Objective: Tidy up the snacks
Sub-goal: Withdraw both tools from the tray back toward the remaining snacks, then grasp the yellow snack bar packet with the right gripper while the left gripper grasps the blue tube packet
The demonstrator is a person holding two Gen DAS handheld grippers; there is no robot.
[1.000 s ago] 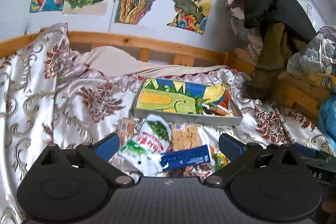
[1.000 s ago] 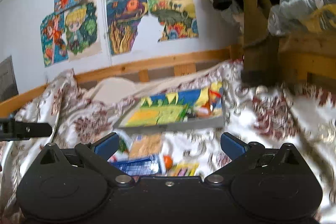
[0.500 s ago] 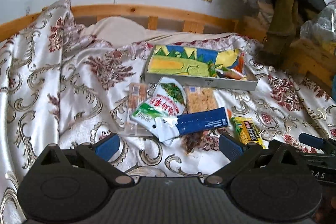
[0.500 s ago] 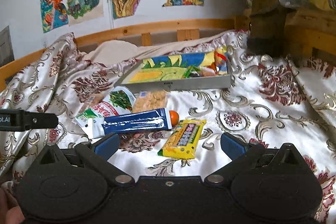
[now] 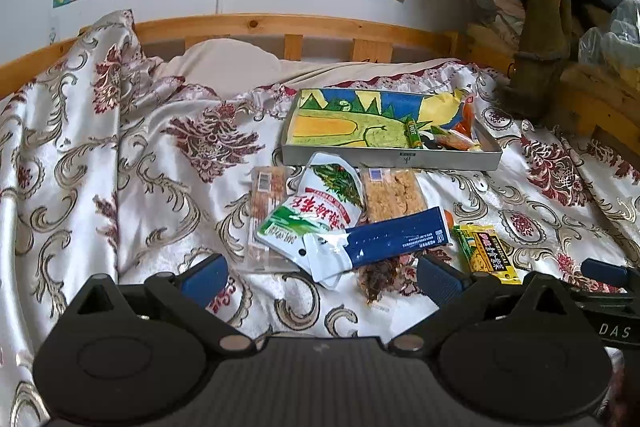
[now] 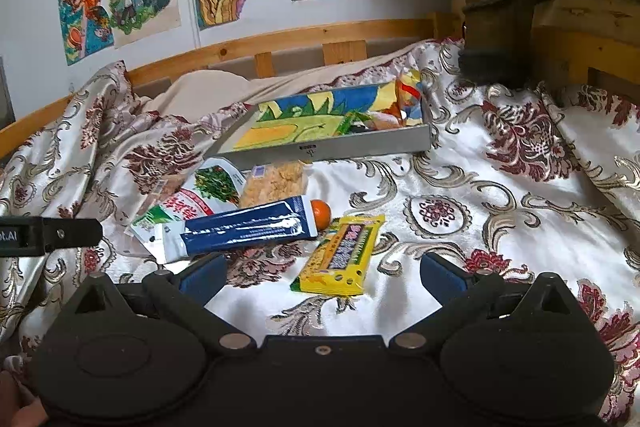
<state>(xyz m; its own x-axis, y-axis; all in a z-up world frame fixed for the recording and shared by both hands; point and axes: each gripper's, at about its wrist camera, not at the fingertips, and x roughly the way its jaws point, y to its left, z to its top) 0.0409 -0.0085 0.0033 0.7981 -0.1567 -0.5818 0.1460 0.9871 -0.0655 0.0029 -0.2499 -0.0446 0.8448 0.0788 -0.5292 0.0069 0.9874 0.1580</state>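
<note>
Snacks lie on a patterned bedspread: a blue packet [image 5: 394, 235] [image 6: 248, 229], a white-green pouch [image 5: 316, 211] [image 6: 188, 203], a crisp cracker pack [image 5: 394, 189] [image 6: 276, 183], a clear wrapped bar [image 5: 266, 199], a yellow candy pack [image 5: 486, 253] [image 6: 342, 253] and a small orange ball [image 6: 320, 213]. A grey tray [image 5: 390, 159] [image 6: 360, 146] with a colourful drawing holds a few snacks at its right end. My left gripper [image 5: 320, 273] is open and empty just before the blue packet. My right gripper [image 6: 322, 273] is open and empty, straddling the yellow pack's near end.
A wooden bed rail [image 5: 280, 27] runs behind the bedspread under a wall of drawings. Hanging clothes and a brown boot [image 5: 540, 67] crowd the far right. A wooden shelf with bags [image 6: 580, 19] stands at the right.
Both views have tilted down and pulled back, so more of the bedspread and the snacks shows. The snacks and tray have not moved. Both grippers stay open.
</note>
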